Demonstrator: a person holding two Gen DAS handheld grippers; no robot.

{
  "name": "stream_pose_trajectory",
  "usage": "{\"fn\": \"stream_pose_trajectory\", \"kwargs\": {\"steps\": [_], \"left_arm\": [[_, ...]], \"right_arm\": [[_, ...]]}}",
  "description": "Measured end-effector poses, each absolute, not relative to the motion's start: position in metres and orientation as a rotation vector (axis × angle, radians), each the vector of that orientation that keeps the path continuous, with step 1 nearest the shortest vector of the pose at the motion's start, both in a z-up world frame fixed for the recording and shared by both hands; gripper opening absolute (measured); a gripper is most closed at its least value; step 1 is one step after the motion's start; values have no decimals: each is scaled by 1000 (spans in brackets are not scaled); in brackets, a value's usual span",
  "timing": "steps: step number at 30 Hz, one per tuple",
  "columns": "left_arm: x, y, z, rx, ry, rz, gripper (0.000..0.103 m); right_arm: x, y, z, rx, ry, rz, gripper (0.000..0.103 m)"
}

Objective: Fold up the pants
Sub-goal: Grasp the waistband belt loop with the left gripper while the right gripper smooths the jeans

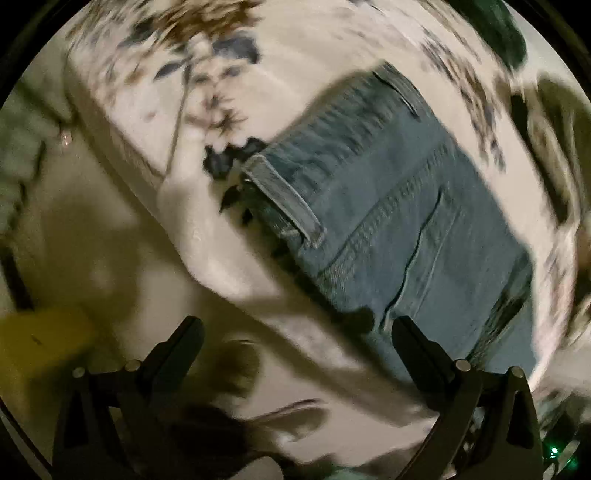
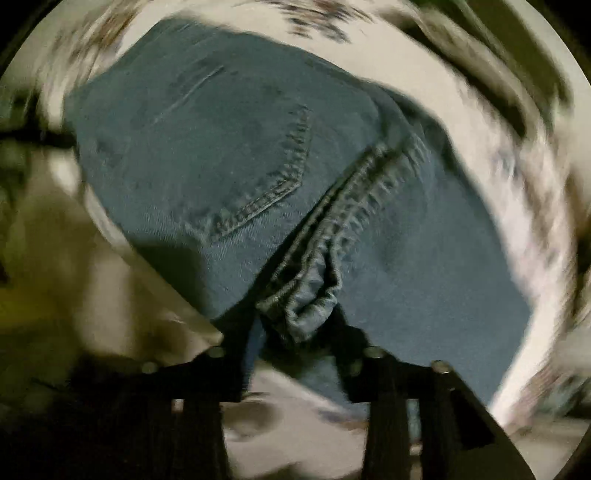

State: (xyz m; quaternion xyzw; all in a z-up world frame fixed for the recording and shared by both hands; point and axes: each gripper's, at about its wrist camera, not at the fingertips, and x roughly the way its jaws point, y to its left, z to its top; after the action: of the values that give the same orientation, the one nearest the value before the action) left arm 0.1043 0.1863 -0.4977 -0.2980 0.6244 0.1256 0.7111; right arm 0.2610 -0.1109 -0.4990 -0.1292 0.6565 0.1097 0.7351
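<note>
Blue denim pants [image 1: 388, 206] lie on a white bedspread with a leaf print [image 1: 295, 55]. In the left wrist view they are folded into a bundle, with a hem [image 1: 280, 195] at the left. My left gripper [image 1: 295, 332] is open and empty, just above the bed's near edge, its right finger over the denim's near end. In the right wrist view the pants [image 2: 221, 147] fill the frame, back pocket up. My right gripper [image 2: 299, 325] is shut on a bunched seam of the pants [image 2: 314, 295].
The bedspread's edge [image 1: 207, 258] drops to a pale floor [image 1: 92, 240] at the left. A yellow object [image 1: 40, 336] sits low at the left. A dark green thing [image 1: 506, 33] lies at the far top right. Both views are motion-blurred.
</note>
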Motion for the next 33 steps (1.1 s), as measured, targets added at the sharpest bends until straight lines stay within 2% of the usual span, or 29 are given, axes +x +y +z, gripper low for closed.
{"fn": "stream_pose_trajectory", "kwargs": {"steps": [2,5,6,9,20,22,25,26,27,28,30,33], "left_arm": [[101,199,-501,-752,1323,300,103],[99,213,-504,-849,1220,307,98],[100,217,-505,-880,1186,293,91],[107,228,-510,-965,1132,259,54],[108,243,-535,-1073,1120,323,60],[110,244,-536,-1098,1103,337,64],[123,245,-533,-1089,1064,354,62],[125,245,-530,-1084,1049,362,55],[126,244,-526,-1060,1035,373,41],[126,244,-524,-1044,1030,371,32],[126,239,-515,-983,1009,361,22],[119,227,-491,-899,951,349,18]], "right_arm": [[267,-126,-491,-139,1440,221,56],[276,-154,-486,28,1443,118,56],[279,-164,-488,63,1450,77,56],[285,-184,-491,136,1455,15,57],[292,-198,-484,141,1439,-40,57],[291,-197,-484,147,1440,-33,57],[289,-194,-485,144,1445,-29,57],[289,-195,-486,153,1446,-33,57],[288,-197,-487,167,1446,-37,57],[288,-198,-488,176,1446,-41,57],[287,-204,-488,198,1438,-56,57],[281,-216,-485,231,1419,-76,57]]}}
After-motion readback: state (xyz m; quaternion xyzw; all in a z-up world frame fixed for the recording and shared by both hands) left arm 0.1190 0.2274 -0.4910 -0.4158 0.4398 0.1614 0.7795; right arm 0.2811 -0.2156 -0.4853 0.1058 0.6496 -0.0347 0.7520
